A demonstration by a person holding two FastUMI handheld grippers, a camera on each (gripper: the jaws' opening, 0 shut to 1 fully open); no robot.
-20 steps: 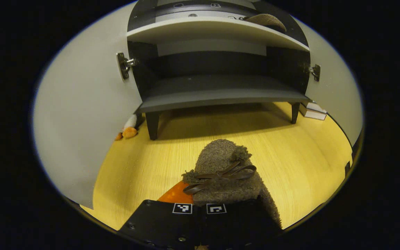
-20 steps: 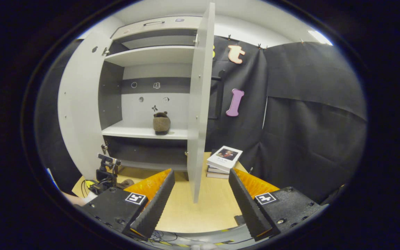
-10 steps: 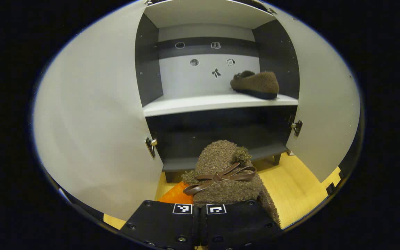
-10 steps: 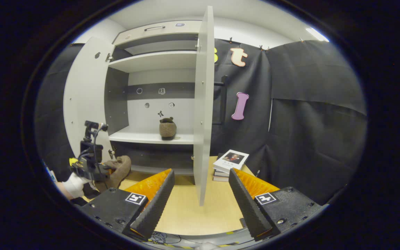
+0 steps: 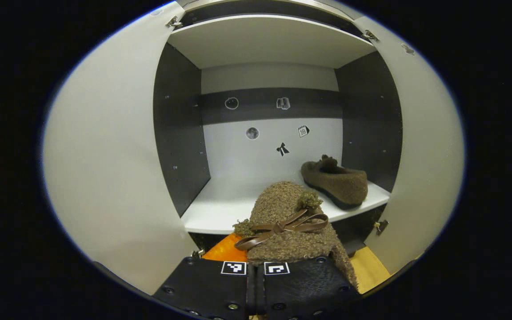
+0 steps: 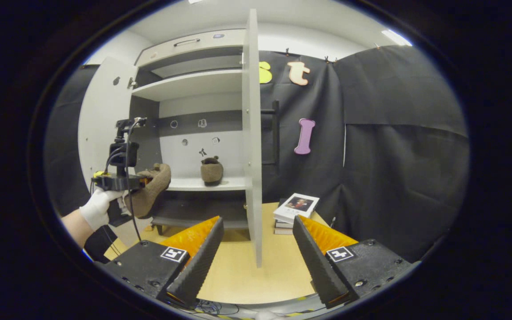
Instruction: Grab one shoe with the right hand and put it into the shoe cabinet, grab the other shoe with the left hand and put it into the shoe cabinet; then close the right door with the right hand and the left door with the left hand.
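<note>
My left gripper (image 5: 256,260) is shut on the heel of a brown fuzzy shoe with a bow (image 5: 287,222), held in the air just in front of the cabinet's white shelf (image 5: 220,211). The other brown shoe (image 5: 336,182) lies on that shelf at the right. In the right gripper view, a gloved hand (image 6: 98,206) holds the left gripper (image 6: 118,180) and its shoe (image 6: 151,193) at the cabinet's open left side, and the shelved shoe (image 6: 211,170) sits farther in. My right gripper (image 6: 256,260) is open and holds nothing, low over the wooden floor and facing the edge of the right door (image 6: 252,133).
Both cabinet doors stand open: the left door (image 5: 114,178) and the right door (image 5: 425,155) flank the opening. A dark lower shelf (image 6: 185,220) lies under the white one. A stack of books (image 6: 294,209) rests on the floor right of the cabinet.
My left gripper has risen with the shoe from near the floor to the height of the white shelf and moved closer to it. The right gripper has barely moved and stays open.
</note>
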